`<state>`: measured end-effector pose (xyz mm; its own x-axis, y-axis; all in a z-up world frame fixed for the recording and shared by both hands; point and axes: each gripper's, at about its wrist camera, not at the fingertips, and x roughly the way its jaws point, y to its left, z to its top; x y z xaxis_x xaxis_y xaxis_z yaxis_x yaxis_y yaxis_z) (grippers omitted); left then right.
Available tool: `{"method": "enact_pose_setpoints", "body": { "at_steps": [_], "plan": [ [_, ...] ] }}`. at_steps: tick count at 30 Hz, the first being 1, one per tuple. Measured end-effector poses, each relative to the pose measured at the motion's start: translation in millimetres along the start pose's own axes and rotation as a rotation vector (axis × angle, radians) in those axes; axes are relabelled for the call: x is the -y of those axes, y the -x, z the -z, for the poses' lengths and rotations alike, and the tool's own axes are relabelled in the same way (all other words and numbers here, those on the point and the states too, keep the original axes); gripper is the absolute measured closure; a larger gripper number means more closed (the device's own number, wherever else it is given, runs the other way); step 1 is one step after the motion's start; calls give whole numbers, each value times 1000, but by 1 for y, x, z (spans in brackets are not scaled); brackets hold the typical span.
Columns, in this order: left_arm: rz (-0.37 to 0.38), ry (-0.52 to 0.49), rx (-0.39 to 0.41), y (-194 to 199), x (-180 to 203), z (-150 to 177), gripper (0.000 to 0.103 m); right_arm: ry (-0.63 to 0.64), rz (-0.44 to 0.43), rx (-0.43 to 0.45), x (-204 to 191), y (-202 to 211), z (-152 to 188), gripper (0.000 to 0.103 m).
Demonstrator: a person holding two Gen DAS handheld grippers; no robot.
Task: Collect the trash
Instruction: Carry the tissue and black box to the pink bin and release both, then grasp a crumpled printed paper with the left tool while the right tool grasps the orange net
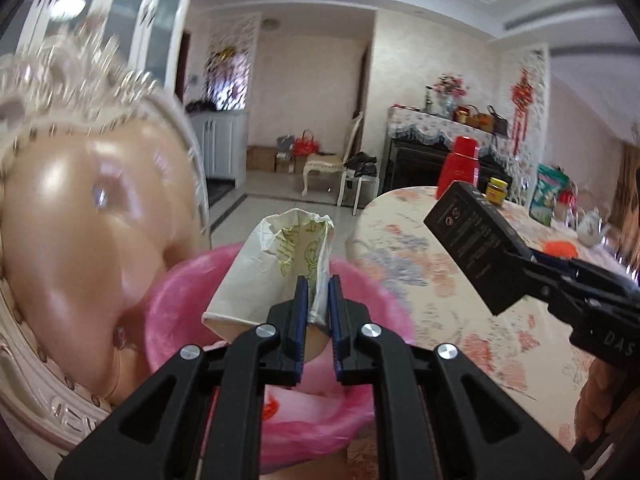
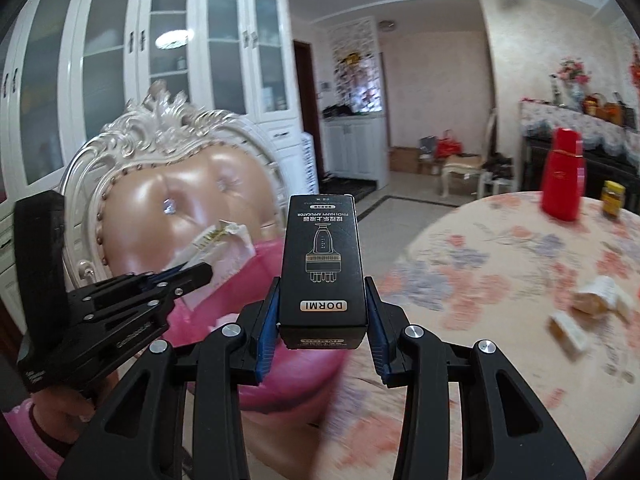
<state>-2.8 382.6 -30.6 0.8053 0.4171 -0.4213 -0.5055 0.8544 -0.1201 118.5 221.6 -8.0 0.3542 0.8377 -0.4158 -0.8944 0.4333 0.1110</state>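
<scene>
Dining rm: pink-lined bin (image 1: 360, 280) (contents unclear); left gripper (image 1: 318, 300) jaws clamp paper bag (image 1: 272, 264), right gripper (image 2: 322, 312) jaws clamp black box (image 2: 322, 256).

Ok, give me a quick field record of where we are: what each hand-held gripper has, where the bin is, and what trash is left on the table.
left hand-held gripper: shut on paper wrapper, over the bin
right hand-held gripper: shut on black box, beside the table edge
bin: pink-lined, in front of the chair, next to the table
trash left on table: crumpled wrapper and small carton, blurred
other table items: red flask, yellow-lidded jar
step not yet done: both pieces unreleased
</scene>
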Motion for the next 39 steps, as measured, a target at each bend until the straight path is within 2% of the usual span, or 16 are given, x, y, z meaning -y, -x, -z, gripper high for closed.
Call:
{"method": "enact_pose_setpoints", "body": {
  "at_steps": [6,7,8,10,13,15,17,18,20,23,28,32,39],
  "plan": [
    [-28,33,-16,-23,-43,-7,91,13,-67,-29,-19,-46,-4,62],
    [-39,28,-13,-25,-47,-8,82,21,-74,-32,-21,-51,-2,50],
    [-54,25,-11,-27,-50,-9,66,30,-71,-33,-23,-54,-1,41],
    [-84,35,11,-24,-57,-9,52,23,-75,-32,-19,-53,3,41],
    [-94,61,12,-20,-64,-6,50,25,-38,-41,-12,-49,6,41],
    [-105,68,13,-18,-58,-4,44,19,-17,-45,0,-39,10,41],
    [-108,71,23,-12,-49,-1,32,8,18,-46,16,-26,15,41],
    [-106,71,32,-10,-41,0,29,2,34,-46,24,-20,18,41],
    [-76,62,50,-9,-17,-1,15,-25,79,-44,46,-5,24,41],
    [-3,6,78,-9,26,-5,5,-63,143,-45,76,15,30,41],
    [123,-125,68,-29,117,-18,5,-151,284,-26,142,59,41,41],
    [185,-177,50,-53,180,-22,5,-218,399,-17,194,96,54,41],
    [290,-238,-13,-125,301,-33,5,-323,597,-29,287,153,77,41]
  ]
}}
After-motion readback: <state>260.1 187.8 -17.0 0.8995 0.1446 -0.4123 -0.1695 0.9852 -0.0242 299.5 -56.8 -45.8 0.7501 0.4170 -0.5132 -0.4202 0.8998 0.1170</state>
